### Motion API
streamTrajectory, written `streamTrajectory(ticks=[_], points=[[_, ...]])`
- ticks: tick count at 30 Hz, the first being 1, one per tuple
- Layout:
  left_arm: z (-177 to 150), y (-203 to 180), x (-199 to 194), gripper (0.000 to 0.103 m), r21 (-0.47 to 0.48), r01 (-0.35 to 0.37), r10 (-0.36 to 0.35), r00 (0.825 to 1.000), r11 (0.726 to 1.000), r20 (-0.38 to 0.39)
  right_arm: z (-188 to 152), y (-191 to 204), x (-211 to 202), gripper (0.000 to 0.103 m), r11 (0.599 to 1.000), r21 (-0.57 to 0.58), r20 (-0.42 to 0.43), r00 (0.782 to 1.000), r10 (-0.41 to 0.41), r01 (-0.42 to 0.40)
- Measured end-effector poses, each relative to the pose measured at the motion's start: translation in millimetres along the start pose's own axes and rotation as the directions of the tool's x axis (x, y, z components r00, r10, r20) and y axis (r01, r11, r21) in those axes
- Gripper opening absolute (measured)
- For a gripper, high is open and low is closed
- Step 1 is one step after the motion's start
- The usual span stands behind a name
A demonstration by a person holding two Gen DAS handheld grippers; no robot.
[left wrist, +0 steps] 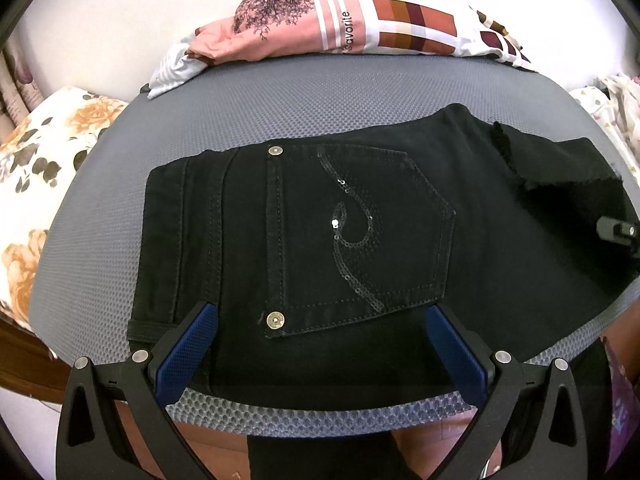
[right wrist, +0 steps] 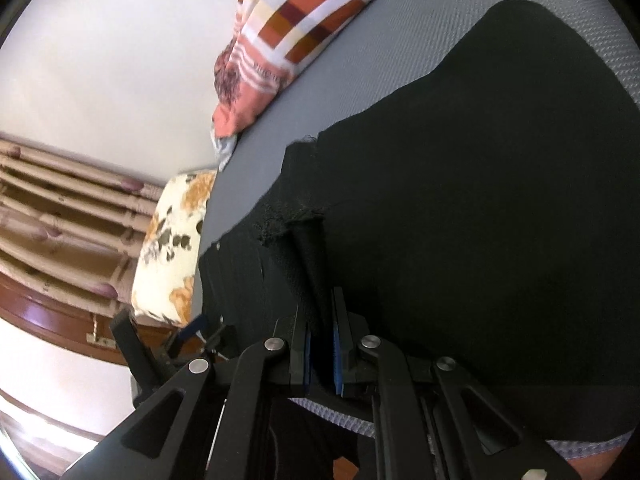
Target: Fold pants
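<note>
Black pants (left wrist: 360,240) lie on a grey mesh surface (left wrist: 280,104), back pocket with a sequin swirl (left wrist: 352,232) facing up, waistband to the left. My left gripper (left wrist: 320,316) is open, its blue pads (left wrist: 192,344) spread over the near edge of the pants, holding nothing. My right gripper (right wrist: 321,320) is shut on a fold of the black pants (right wrist: 460,200) near the frayed leg hem (right wrist: 296,216). A tip of the right gripper (left wrist: 618,232) shows at the right edge of the left wrist view. The left gripper (right wrist: 188,334) shows low and left in the right wrist view.
A folded pink and checked cloth (left wrist: 344,24) lies at the far edge of the grey surface. A floral cushion (left wrist: 36,168) sits at the left. A white wall is behind. A curtain (right wrist: 68,208) hangs at the left in the right wrist view.
</note>
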State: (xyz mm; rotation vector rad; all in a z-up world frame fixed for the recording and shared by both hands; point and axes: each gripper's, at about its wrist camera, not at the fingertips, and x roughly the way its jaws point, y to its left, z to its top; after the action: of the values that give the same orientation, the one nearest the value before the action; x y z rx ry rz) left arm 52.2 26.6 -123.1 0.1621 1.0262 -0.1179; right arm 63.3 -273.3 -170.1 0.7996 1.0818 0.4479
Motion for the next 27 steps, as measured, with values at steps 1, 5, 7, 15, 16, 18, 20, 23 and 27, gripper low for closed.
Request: streamTrajectory(ticks=[1,5,7,15,16,18,20,23,27], points=[[0,0,0,0.103,0.0,0.0,0.0,1.0,1.0,0.0,-2,0,2,0.01,1.0,-0.007,-0.005,1.0,-0.008,0.008],[0,1,1,0.103,-0.003,0.002,-0.002,1.0,1.0,-0.004,-7,1,6,0.01,0.999,-0.03,-0.021,0.999,-0.027,0.027],[0,1,2,0.103,-0.005,0.002,-0.002,1.0,1.0,-0.009,-10,4,8,0.01,0.997,-0.058,-0.027,0.998,-0.051,0.05],[-1,2,5,0.103,-0.014,0.005,-0.005,1.0,1.0,-0.023,-20,20,14,0.012,0.968,-0.2,-0.025,0.987,-0.158,0.15],[0,2,5,0.103,-0.013,0.003,-0.004,1.0,1.0,-0.022,-21,22,15,0.013,0.964,-0.214,-0.024,0.985,-0.168,0.159],[-1,2,5,0.103,-0.014,0.004,-0.005,1.0,1.0,-0.02,-23,27,17,0.013,0.952,-0.248,-0.019,0.982,-0.189,0.178],[-1,2,6,0.103,-0.013,0.004,-0.004,1.0,1.0,-0.022,-25,31,18,0.014,0.939,-0.282,-0.014,0.978,-0.208,0.196],[-1,2,6,0.103,-0.011,0.001,-0.001,1.0,1.0,-0.023,-31,36,20,0.016,0.916,-0.337,-0.012,0.972,-0.236,0.218],[-1,2,6,0.103,-0.013,0.002,-0.002,1.0,1.0,-0.023,-40,43,21,0.03,0.896,-0.394,-0.022,0.973,-0.23,0.203]])
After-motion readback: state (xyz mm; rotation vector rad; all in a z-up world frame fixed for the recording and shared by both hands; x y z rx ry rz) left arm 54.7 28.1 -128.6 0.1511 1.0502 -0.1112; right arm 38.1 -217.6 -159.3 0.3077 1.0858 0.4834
